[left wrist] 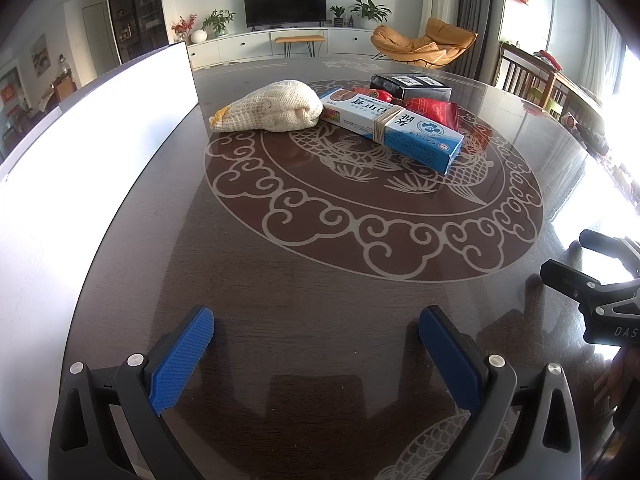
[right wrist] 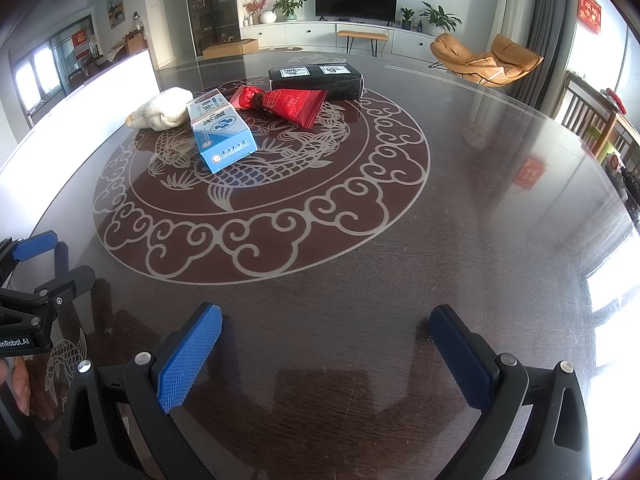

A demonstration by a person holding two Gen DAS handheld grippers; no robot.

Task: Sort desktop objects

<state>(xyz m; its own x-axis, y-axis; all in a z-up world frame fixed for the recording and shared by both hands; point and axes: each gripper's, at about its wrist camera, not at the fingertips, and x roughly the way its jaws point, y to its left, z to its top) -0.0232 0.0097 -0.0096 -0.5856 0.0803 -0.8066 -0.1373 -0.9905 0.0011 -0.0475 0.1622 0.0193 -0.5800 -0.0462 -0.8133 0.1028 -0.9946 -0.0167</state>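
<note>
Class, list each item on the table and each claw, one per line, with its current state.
left claw: open, empty
right claw: open, empty
blue box: lying flat, rubber-banded
knit glove: bundled, beside the blue box
red packets: banded together, lying flat
black box: closed, lying flat

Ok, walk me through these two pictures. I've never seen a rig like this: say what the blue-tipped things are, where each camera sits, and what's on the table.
The blue-padded prongs are two hand-held grippers, one in each of a person's hands. Each picture comes from a fisheye camera on one gripper, looking along its fingers. The left gripper and the right gripper are both open and hold nothing. On the round table lie a knitted cream glove bundle, a blue-and-white box with a rubber band around it, a red packet and a black box.
</note>
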